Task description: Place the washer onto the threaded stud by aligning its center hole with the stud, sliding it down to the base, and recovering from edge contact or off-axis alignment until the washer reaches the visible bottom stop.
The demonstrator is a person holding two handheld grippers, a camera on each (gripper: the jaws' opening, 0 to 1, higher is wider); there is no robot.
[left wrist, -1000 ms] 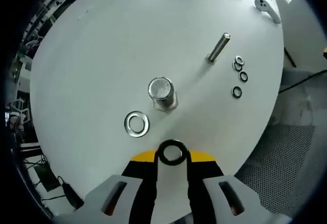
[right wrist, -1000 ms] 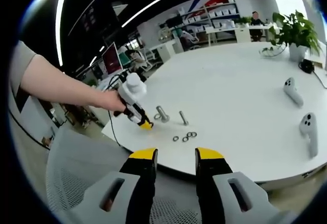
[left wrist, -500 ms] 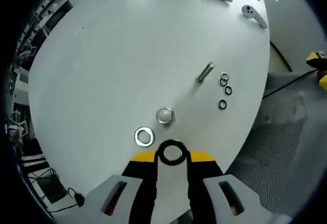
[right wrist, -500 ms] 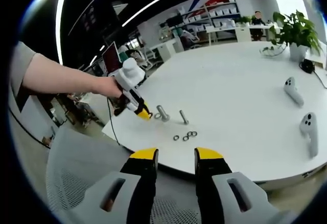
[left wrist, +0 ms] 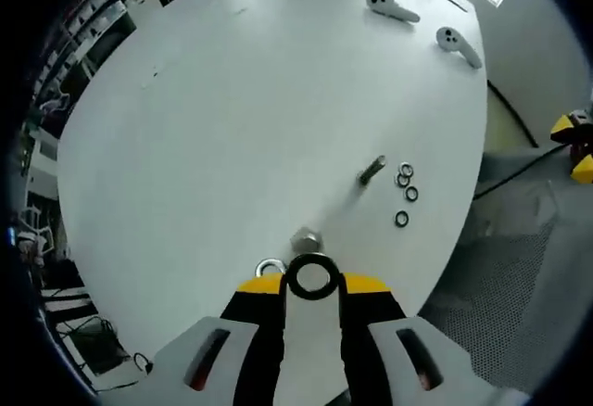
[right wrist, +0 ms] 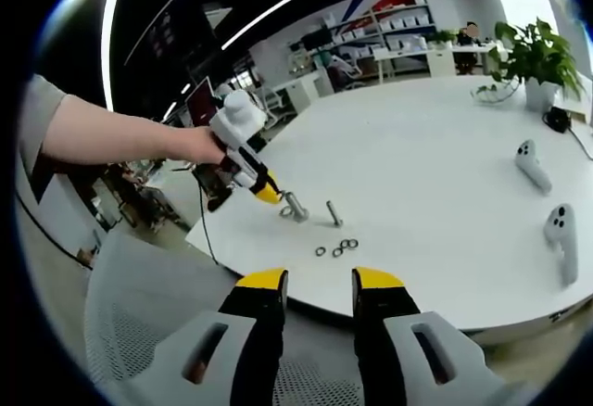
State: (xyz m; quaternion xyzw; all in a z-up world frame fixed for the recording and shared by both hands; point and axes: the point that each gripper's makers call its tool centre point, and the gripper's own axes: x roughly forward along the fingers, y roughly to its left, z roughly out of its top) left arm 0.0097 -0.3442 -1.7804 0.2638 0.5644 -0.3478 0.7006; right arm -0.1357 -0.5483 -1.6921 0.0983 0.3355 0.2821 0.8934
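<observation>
The left gripper (left wrist: 311, 281) is pinching a dark washer (left wrist: 310, 277) at its jaw tips, hovering above the white table (left wrist: 232, 119) over the large stud (left wrist: 305, 239), apparently off-axis. The right gripper (right wrist: 315, 285) is idling with jaws parted, well off the table edge.

Left gripper (left wrist: 311, 287): grey jaws with red slots, black pads, yellow tips; right gripper (right wrist: 318, 285) alike; short grey sleeve (right wrist: 35, 109).

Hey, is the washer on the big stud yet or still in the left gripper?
Still in the left gripper: the dark washer sits clamped between its yellow tips, above the upright stud, not yet threaded over it.
</observation>
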